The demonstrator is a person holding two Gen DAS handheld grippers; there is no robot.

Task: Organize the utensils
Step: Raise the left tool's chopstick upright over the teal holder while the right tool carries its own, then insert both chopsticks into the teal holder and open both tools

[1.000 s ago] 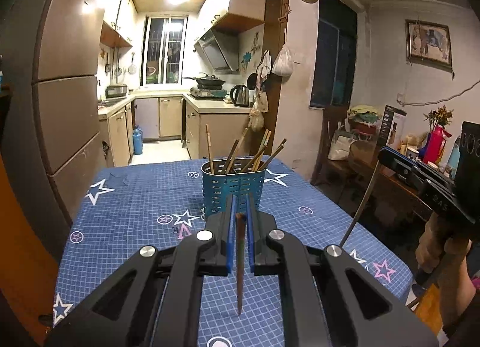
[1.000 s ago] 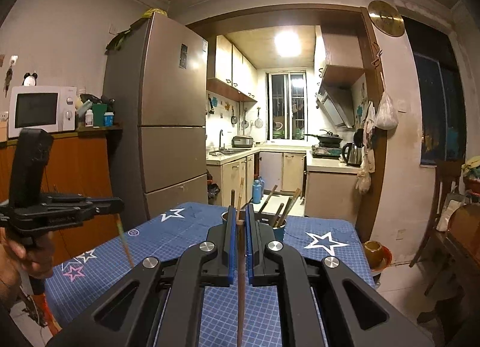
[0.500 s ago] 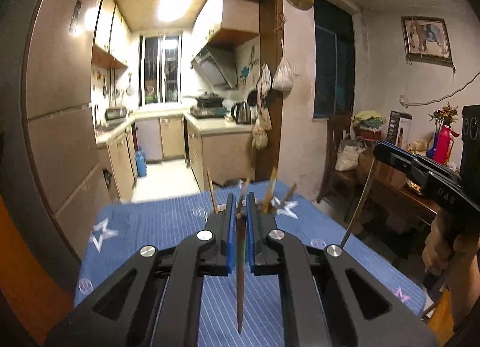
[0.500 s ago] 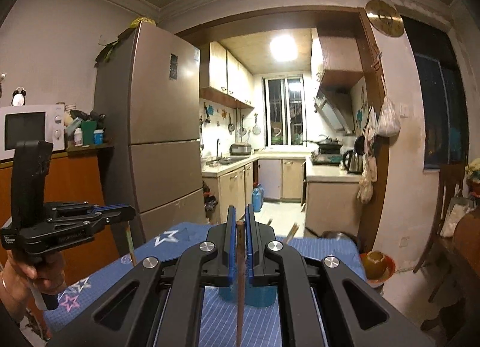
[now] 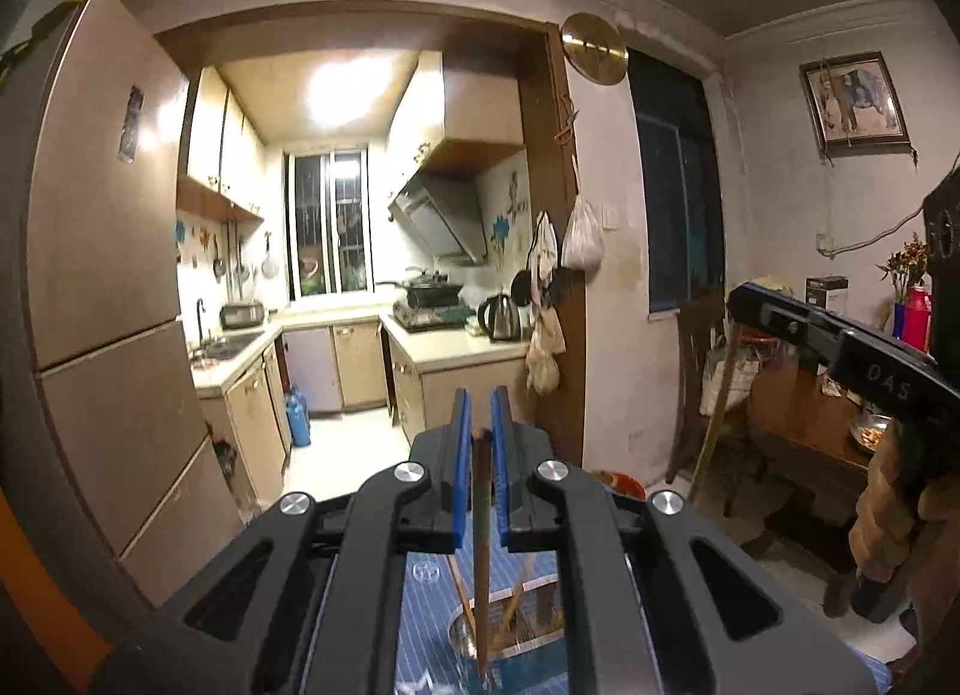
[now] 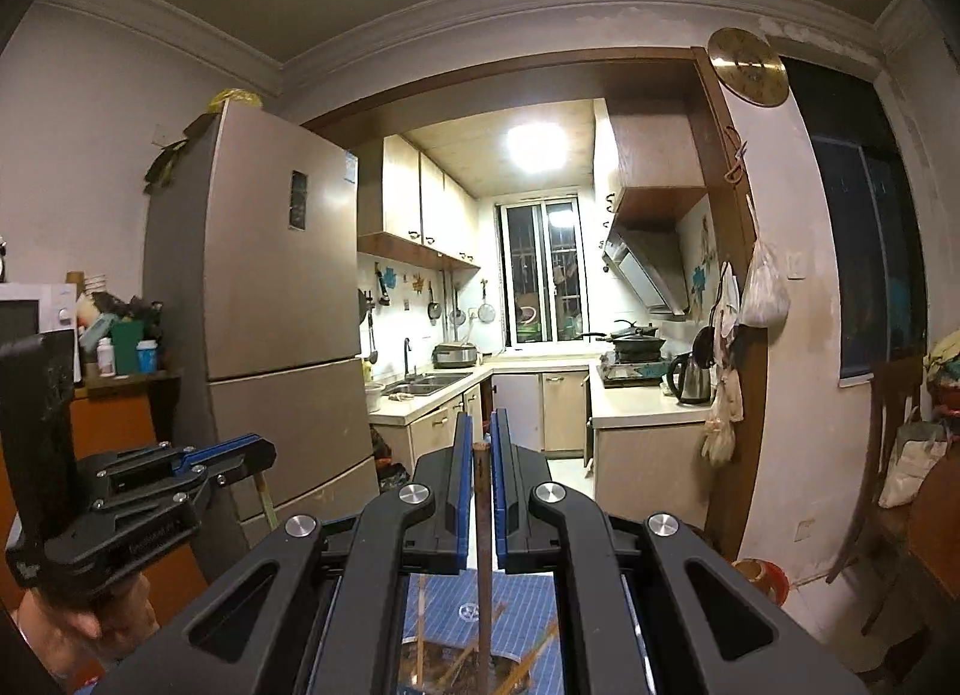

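My left gripper [image 5: 478, 407] is shut on a brown chopstick [image 5: 480, 521] that hangs straight down between the blue pads. Its lower end is over the blue utensil holder [image 5: 528, 668], which holds several chopsticks and is seen from above. My right gripper [image 6: 478, 431] is likewise shut on a brown chopstick [image 6: 482, 551], hanging over the same holder [image 6: 516, 665]. In the left wrist view the right gripper [image 5: 737, 306] shows at the right, its chopstick [image 5: 717, 407] dangling. In the right wrist view the left gripper [image 6: 264, 452] shows at the left.
The blue star-pattern tablecloth [image 5: 426, 605] shows only under the fingers. A tall fridge [image 6: 270, 305] stands on the left, with the kitchen doorway straight ahead. A wooden chair and side table [image 5: 810, 431] are at the right. A person's hands [image 5: 888, 515] hold the gripper handles.
Both grippers have risen with their chopsticks and moved forward. The holder, once ahead on the table, now lies beneath the fingers, and most of the table has dropped out of view.
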